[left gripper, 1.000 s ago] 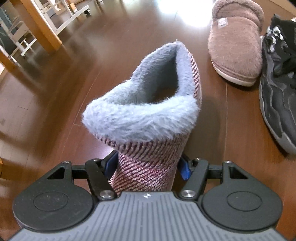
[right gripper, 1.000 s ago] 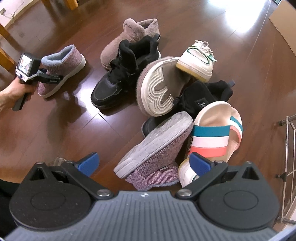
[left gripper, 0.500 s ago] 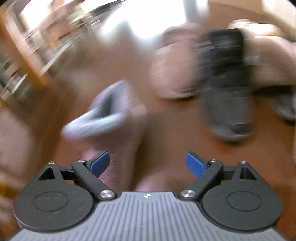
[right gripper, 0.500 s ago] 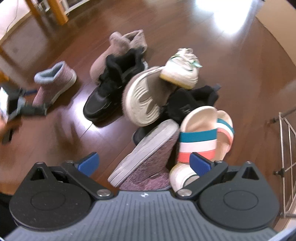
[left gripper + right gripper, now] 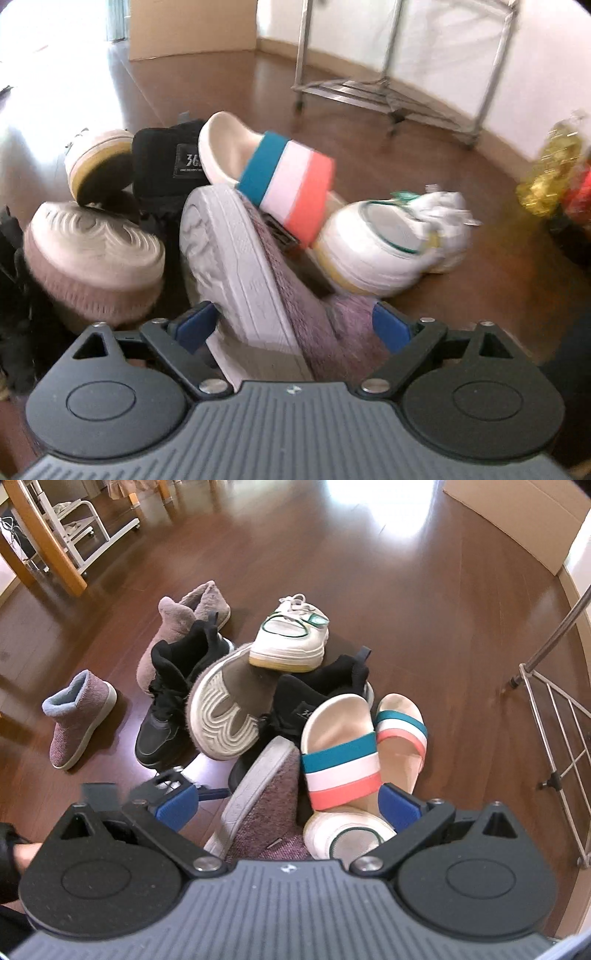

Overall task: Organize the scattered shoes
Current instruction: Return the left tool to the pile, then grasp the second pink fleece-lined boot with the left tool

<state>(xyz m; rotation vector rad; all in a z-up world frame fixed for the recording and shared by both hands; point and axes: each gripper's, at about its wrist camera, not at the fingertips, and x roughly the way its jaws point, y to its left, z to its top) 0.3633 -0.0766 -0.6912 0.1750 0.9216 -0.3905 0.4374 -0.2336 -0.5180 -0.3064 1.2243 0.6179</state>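
Note:
A mauve knit boot (image 5: 236, 266) lies on its side in the shoe pile, white sole up. My left gripper (image 5: 291, 325) straddles its heel end with the jaws closing; the blue pads stand just off it. Its mate (image 5: 79, 720), lined in grey-blue, stands upright alone at the left of the floor. My right gripper (image 5: 286, 806) hangs open above the same pile, over the lying boot (image 5: 258, 805), a striped slide (image 5: 340, 753) and a white sneaker (image 5: 347, 834). The left gripper's fingers (image 5: 162, 782) show just beyond the right gripper's left pad.
The pile also holds an upturned brown slipper (image 5: 221, 716), a black sneaker (image 5: 173, 686), a black shoe (image 5: 317, 694), a white green-trimmed sneaker (image 5: 291, 638) and a second slide (image 5: 402, 731). A metal rack (image 5: 554, 716) stands right, a cardboard box (image 5: 517, 520) behind, table legs (image 5: 48, 535) far left.
My left gripper let go of the grey-lined boot, left it standing, and swung right to the pile, where it now straddles the lying mauve boot. The right gripper shifted a little over the pile.

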